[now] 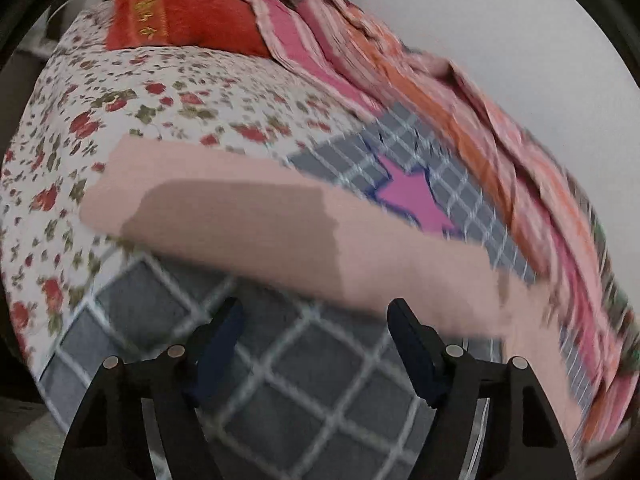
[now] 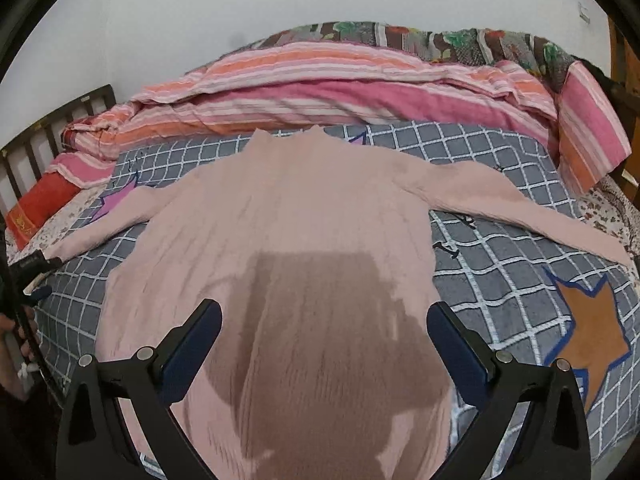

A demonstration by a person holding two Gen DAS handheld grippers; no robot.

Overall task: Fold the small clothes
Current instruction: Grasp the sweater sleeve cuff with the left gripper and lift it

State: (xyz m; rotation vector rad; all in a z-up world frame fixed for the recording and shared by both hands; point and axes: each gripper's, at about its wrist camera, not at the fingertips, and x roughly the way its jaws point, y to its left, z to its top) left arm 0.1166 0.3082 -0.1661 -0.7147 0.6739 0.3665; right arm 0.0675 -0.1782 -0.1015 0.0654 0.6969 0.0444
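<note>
Grippers both spread wide, nothing between the fingers of either. Right gripper [image 2: 324, 322] hangs over the lower body of one pink sweater [image 2: 280, 216], which lies flat on the grey checked blanket [image 2: 492, 248]; its shadow falls on the knit directly ahead of the fingers. Contact with the fabric cannot be told. Left gripper [image 1: 316, 320] hangs above the blanket [image 1: 304, 376], with one sweater sleeve [image 1: 240, 200] stretched across just ahead of its fingertips, apart from them; view is motion-blurred.

Right wrist view only: whole sweater, collar far from the gripper, two sleeves spread out to either side, the left gripper's tip [image 2: 34, 268] near the left cuff, one orange star patch [image 2: 592, 328] to the right, wooden headboard [image 2: 60, 120] far left.

Left wrist view only: floral sheet [image 1: 120, 100] ahead and left of the sleeve in full.

Both views: one red towel [image 1: 184, 20], one pink star patch [image 1: 416, 196], one striped pink-orange quilt [image 2: 340, 92] bunched along the far side against the wall.
</note>
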